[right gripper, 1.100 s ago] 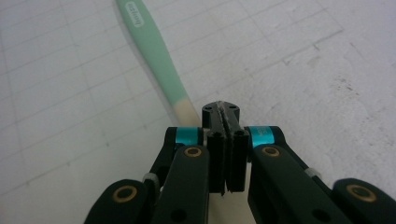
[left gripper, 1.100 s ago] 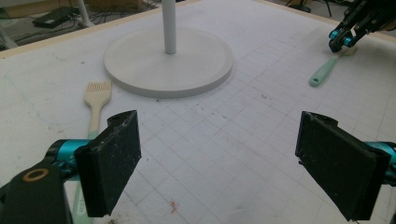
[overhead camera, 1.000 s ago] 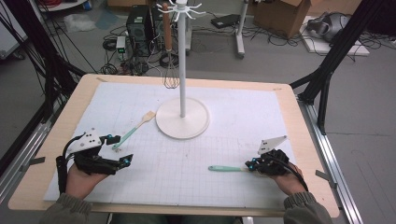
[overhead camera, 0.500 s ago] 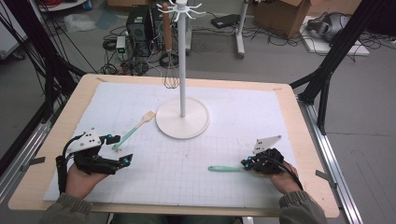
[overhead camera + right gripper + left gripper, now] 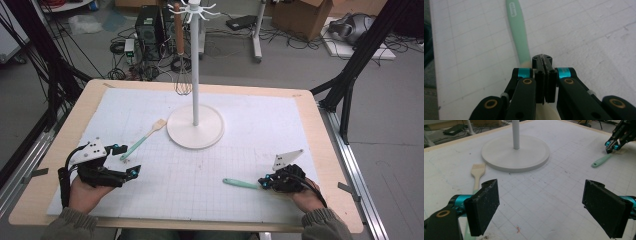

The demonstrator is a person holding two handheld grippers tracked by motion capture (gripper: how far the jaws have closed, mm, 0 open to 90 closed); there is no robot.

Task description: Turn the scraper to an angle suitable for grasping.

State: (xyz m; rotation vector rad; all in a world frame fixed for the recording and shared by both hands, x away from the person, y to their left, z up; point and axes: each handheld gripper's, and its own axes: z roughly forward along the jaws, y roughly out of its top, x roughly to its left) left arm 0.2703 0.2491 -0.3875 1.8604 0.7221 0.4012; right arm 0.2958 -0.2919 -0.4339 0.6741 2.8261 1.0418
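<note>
One whisk (image 5: 182,82) hangs from the rack (image 5: 195,127), and by the look of things the work is to hang the utensils there, so roughly a third of it seems done. Two green-handled utensils remain on the table (image 5: 310,107).

First of these is a brush (image 5: 142,140), lying flat on the white mat (image 5: 250,125) left of the rack's round base, bristle end toward the base. Its handle end reaches just beside the left tongs (image 5: 127,160), which rest low on the mat with jaws spread wide and nothing between them; in the left gripper view the brush (image 5: 477,173) lies outside the left-hand jaw, not in the gap.

Second is a spatula (image 5: 240,183), lying near the front right of the mat. The right tongs (image 5: 263,182) are pressed together at its pale blade end; in the right gripper view the jaws meet in a thin line on the cream blade while the green handle (image 5: 517,32) points away from them. So I judge this spatula gripped but not yet lifted, since its handle appears to lie on the mat.

Left to do, as I read it: carry the spatula up to a hook, then pick up the brush and hang it too.

Count: one rack, one whisk, one brush, one spatula, two tongs, one mat.
</note>
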